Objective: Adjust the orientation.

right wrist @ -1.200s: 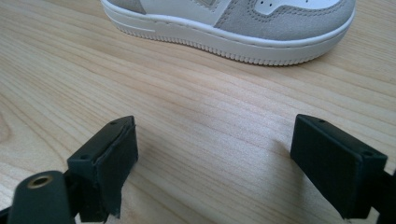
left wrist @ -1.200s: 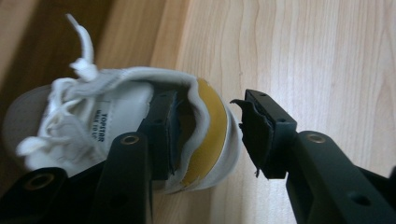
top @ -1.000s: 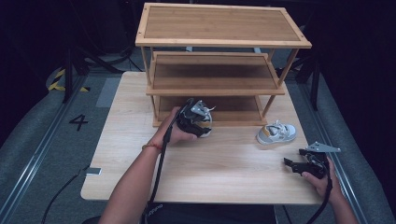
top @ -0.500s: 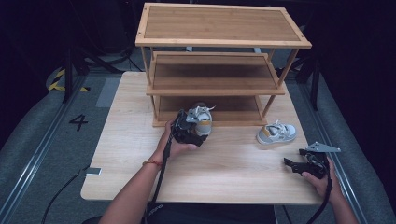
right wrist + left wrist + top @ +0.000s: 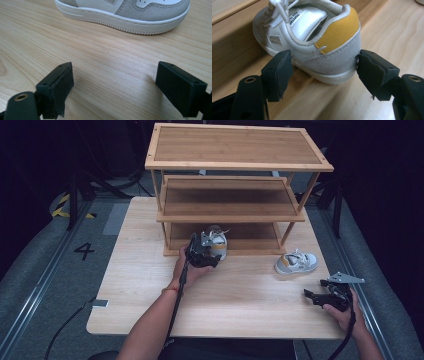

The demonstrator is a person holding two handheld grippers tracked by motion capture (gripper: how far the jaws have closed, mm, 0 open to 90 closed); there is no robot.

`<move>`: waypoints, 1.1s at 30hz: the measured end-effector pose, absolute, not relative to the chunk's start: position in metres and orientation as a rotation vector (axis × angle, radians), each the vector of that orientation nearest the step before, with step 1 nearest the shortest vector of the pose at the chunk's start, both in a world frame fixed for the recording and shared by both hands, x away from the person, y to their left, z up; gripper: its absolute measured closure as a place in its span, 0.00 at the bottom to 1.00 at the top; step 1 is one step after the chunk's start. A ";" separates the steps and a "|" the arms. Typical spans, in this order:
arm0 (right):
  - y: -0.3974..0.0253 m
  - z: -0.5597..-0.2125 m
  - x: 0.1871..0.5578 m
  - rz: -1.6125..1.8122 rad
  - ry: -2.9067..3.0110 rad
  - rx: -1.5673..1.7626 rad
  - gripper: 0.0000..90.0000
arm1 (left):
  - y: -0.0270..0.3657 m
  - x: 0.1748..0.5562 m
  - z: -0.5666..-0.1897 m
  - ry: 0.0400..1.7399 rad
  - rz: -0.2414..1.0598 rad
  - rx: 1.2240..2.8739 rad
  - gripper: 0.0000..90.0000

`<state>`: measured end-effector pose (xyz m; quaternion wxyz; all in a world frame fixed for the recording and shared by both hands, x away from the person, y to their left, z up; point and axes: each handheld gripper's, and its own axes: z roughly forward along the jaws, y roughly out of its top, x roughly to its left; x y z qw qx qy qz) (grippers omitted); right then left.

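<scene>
A small white and grey shoe [image 5: 217, 241] [image 5: 312, 32] with a yellow heel tab rests at the front edge of the rack's bottom shelf [image 5: 250, 234], toe pointing in. My left gripper [image 5: 211, 251] [image 5: 324, 66] is open around its heel: the right jaw touches the grey suede, while the left jaw stands a little off the shoe's side. A matching shoe [image 5: 296, 262] [image 5: 125, 12] lies on the table [image 5: 240, 300] at the right. My right gripper [image 5: 309, 295] [image 5: 115, 82] is open just above the table, a short way in front of that shoe, with nothing between its jaws.
The three-tier bamboo rack [image 5: 235, 165] stands at the back of the table, its top and middle shelves bare. The rack's right front leg [image 5: 287, 232] stands close behind the second shoe. Dark floor and rails surround the table.
My left hand has carried the shoe a little to the right and down to the bottom shelf's front edge. The right hand and the second shoe have not moved.
</scene>
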<state>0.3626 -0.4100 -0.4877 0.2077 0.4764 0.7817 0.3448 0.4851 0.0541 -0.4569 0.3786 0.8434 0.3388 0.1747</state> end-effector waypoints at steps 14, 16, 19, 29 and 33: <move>-0.410 -0.488 0.363 0.960 2.176 1.328 0.17 | 0.052 0.523 -0.456 0.875 0.509 2.188 0.35; -0.410 -0.488 0.363 0.960 2.176 1.327 0.17 | 0.053 0.526 -0.455 0.832 0.512 2.225 0.34; -0.410 -0.488 0.363 0.960 2.176 1.328 0.17 | 0.054 0.525 -0.455 0.837 0.498 2.215 0.34; -0.410 -0.488 0.363 0.960 2.176 1.328 0.17 | 0.064 0.491 -0.449 0.794 0.434 2.232 0.33; -0.410 -0.488 0.363 0.960 2.176 1.328 0.17 | 0.074 0.473 -0.444 0.734 0.423 2.276 0.32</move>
